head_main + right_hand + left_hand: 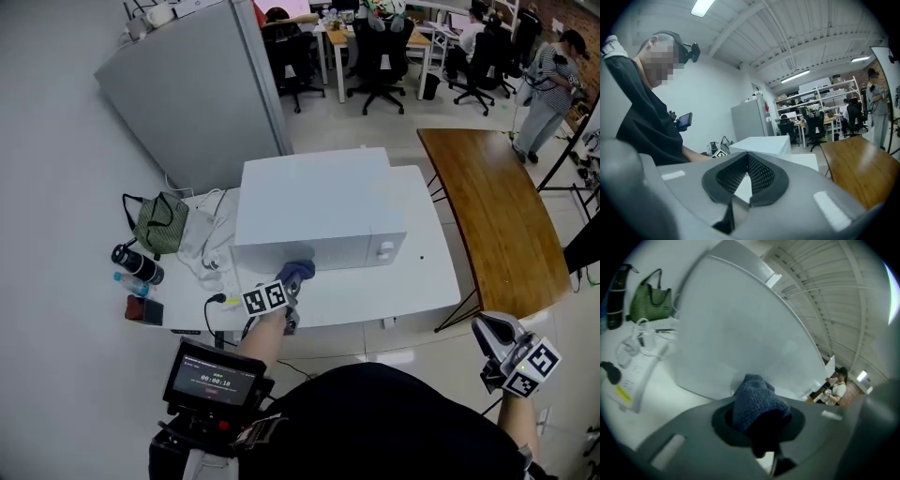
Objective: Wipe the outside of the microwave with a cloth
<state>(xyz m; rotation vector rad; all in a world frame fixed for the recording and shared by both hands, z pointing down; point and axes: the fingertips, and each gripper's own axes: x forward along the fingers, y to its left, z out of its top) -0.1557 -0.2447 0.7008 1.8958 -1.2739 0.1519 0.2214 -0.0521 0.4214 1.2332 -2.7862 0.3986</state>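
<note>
A white microwave (319, 206) stands on the white table (412, 291); its smooth side fills the left gripper view (740, 329). My left gripper (292, 298) is shut on a blue knitted cloth (297, 273), and the cloth (754, 401) presses against the lower front edge of the microwave. My right gripper (495, 349) hangs low at the right, off the table and away from the microwave, jaws shut with nothing between them (746, 180).
On the table left of the microwave lie a green bag (160, 223), a power strip with cables (202, 246), a black bottle (137, 263) and a dark red item (145, 310). A wooden table (497, 216) stands at the right. A person (548, 89) stands beyond it.
</note>
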